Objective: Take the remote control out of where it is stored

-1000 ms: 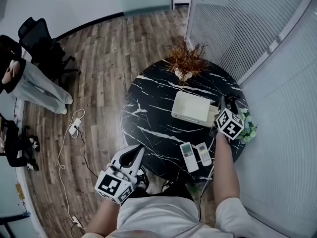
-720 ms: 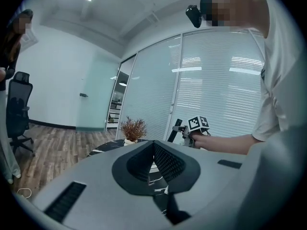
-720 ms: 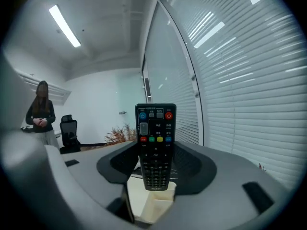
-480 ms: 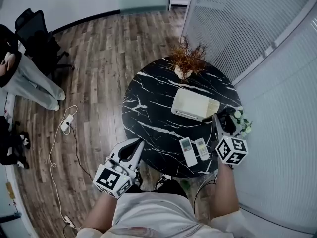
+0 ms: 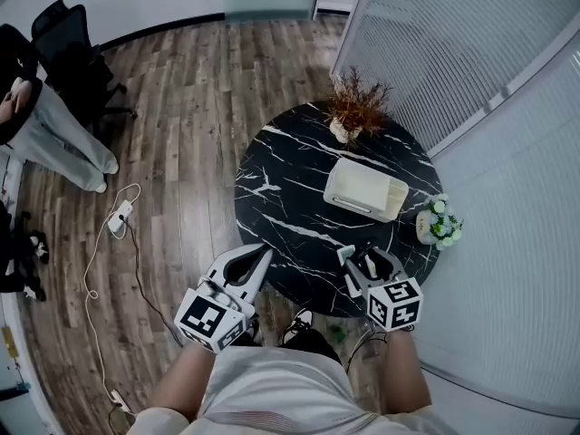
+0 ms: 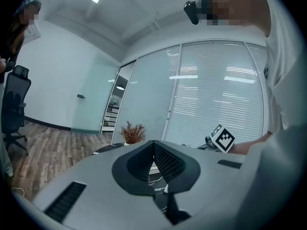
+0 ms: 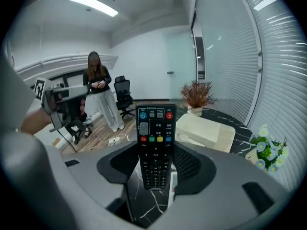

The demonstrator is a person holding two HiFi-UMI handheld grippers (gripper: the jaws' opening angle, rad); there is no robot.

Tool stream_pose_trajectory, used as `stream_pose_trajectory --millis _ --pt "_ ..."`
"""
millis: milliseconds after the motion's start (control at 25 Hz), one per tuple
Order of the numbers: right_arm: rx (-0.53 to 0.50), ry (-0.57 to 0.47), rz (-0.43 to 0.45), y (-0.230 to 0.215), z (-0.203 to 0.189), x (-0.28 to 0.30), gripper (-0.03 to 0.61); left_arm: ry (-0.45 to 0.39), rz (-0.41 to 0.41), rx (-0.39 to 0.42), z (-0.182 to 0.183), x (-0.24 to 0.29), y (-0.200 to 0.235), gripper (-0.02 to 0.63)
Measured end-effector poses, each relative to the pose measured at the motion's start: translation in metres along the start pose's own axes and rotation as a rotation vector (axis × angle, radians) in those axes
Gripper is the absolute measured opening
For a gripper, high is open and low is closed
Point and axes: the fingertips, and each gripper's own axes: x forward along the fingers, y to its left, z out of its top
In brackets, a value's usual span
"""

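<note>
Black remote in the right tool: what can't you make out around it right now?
- Head view: the black remote, indistinguishable against the dark frame of the right tool.
- Right gripper view: its button labels, too small; a white sliver beneath it, mostly covered.
- Left gripper view: most of the table, blocked by the left tool.

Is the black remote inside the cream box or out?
Out: the right gripper grips the black remote upright, clear of the cream box behind it.

Head view: overhead, steeply down, far above the tabletop [image 5: 290,198].
Left gripper view: on left tool [image 5: 260,256], near level, low.
Right gripper view: on right tool [image 5: 366,259], tilted down, close.
Shared: dried plant [image 5: 356,107], all three.
</note>
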Motion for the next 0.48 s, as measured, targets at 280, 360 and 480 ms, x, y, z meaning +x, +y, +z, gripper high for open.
stream_pose_trajectory --millis 280,360,480 --pt "-0.154 0.271 0.053 0.042 -0.062 0.052 0.229 0.004 0.006 -0.018 -0.007 -0.015 0.012 0.008" --pt "-0.171 0.304 0.052 0.045 -0.07 0.066 0.229 0.006 0.015 -0.019 -0.01 -0.019 0.017 0.008" --pt "-0.199 0.337 0.048 0.049 -0.076 0.084 0.227 0.012 0.031 -0.027 -0.011 -0.024 0.024 0.008"
